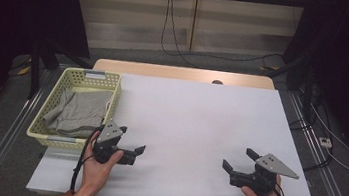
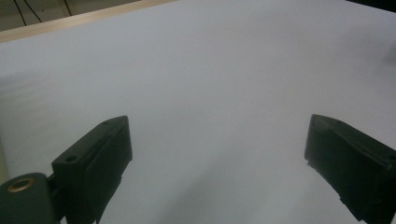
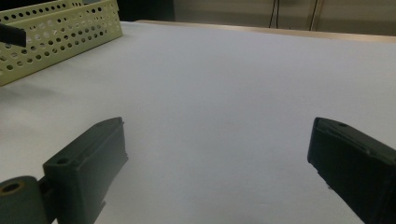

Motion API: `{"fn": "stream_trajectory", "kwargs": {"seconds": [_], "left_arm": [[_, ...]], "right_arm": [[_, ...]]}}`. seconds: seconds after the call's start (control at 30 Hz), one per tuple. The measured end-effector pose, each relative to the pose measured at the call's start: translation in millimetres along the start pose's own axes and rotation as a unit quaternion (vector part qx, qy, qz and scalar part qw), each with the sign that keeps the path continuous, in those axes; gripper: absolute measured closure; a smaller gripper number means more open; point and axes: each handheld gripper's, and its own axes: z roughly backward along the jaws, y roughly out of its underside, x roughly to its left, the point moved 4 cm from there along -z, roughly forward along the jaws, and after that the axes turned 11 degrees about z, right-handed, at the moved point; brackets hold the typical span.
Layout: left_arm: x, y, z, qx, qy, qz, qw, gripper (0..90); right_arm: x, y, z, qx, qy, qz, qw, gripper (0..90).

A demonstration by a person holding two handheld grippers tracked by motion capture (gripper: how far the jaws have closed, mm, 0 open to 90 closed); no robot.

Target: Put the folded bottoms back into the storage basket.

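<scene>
At far left I see the yellow basket (image 1: 72, 110) holding grey cloth (image 1: 79, 110). Just beside its near corner, my left hand-held gripper (image 1: 132, 144) rests with jaws wide. My right hand-held gripper (image 1: 239, 159), well apart on the white bench (image 1: 199, 126), also gapes, empty.

Your left gripper (image 1: 133, 142) gapes wide, held low. Your right gripper (image 1: 239, 160) mirrors it, jaws spread, facing it.

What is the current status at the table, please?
Left gripper open, empty, beside the basket. Right gripper open, empty, over bare table. Grey cloth in the basket, untouched. Nothing in the way.
</scene>
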Motion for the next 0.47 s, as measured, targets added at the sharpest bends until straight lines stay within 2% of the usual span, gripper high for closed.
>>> {"fn": "stream_trajectory", "kwargs": {"seconds": [0.1,0.2,0.27,0.47], "left_arm": [[-1.3,4.9,0.7,-0.002,0.003,-0.005,1.0,7.5],[-0.8,10.0,0.7,0.001,0.005,0.002,1.0,7.5],[-0.4,10.6,0.7,0.004,0.004,-0.004,1.0,7.5],[0.0,11.8,1.2,0.001,0.003,0.006,1.0,7.3]], "right_arm": [[0.6,-0.3,0.0,-0.001,0.0,-0.001,1.0,4.3],[1.2,-0.2,0.2,-0.001,0.001,-0.003,1.0,4.4],[0.4,0.4,0.0,0.001,0.0,0.001,1.0,4.7],[-0.6,0.1,-0.9,0.003,0.003,-0.003,1.0,4.9]]}}
